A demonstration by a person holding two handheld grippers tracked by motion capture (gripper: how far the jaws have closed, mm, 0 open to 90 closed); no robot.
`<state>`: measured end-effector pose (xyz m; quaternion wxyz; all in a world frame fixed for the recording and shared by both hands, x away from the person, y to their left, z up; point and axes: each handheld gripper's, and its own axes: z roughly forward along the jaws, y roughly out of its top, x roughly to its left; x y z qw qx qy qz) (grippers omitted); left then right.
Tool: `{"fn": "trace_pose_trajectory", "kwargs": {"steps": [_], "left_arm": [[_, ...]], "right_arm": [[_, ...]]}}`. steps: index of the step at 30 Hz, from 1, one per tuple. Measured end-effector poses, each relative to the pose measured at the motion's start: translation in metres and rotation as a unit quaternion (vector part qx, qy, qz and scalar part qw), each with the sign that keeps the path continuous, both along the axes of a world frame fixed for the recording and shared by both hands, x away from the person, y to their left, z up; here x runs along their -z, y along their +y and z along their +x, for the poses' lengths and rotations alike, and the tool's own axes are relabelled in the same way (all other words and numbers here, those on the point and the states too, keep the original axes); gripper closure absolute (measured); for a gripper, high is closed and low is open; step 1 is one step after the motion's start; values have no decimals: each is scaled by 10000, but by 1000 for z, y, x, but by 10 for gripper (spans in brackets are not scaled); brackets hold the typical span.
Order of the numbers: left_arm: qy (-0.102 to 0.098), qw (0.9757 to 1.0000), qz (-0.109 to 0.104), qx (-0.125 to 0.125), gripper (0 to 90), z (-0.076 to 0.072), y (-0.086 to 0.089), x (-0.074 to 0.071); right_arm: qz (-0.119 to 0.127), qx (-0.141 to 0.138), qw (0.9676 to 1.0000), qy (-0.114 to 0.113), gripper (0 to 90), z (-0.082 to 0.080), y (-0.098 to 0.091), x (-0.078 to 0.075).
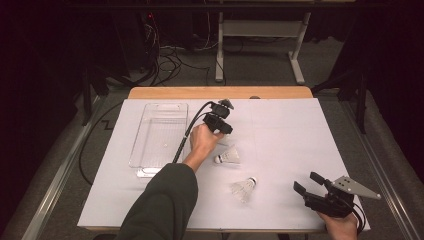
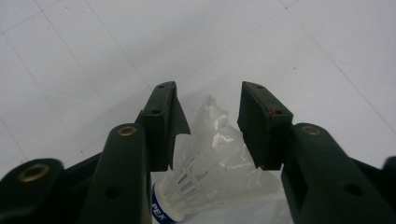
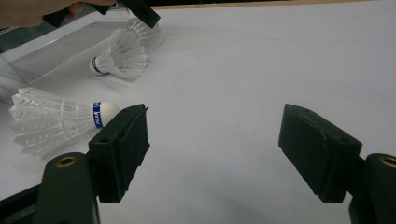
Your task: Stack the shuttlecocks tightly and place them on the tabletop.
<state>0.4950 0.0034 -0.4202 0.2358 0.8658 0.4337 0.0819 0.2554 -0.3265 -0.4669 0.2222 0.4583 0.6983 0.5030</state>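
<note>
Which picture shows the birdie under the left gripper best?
The left gripper view: that shuttlecock lies on the table, feathers between the open fingers. The high view shows it small by the hand. The right gripper view shows it sideways, far off.

My table had a white sheet (image 1: 290,135) spread over it, faint fold lines crossing it; a strip of wooden edge (image 1: 220,92) showed along the far side; a clear plastic tray (image 1: 150,150) sat on the left part of the sheet; past the table stood a white desk frame (image 1: 260,35) on grey carpet, with black cables (image 1: 165,60) tangled beside it.
</note>
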Motion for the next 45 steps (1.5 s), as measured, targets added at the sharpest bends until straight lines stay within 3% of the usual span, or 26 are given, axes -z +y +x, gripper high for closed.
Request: {"fn": "trace_pose_trajectory", "kwargs": {"steps": [18, 37, 45], "left_arm": [[32, 9999, -154, 25, 492, -1, 1, -3], [-30, 9984, -553, 62, 411, -9, 7, -15], [-21, 9976, -698, -12, 390, -15, 20, -18]], "right_arm": [[-2, 5, 10000, -4, 250, 0, 0, 0], [-11, 10, 10000, -4, 249, 0, 0, 0], [-30, 19, 10000, -3, 249, 0, 1, 0]]}}
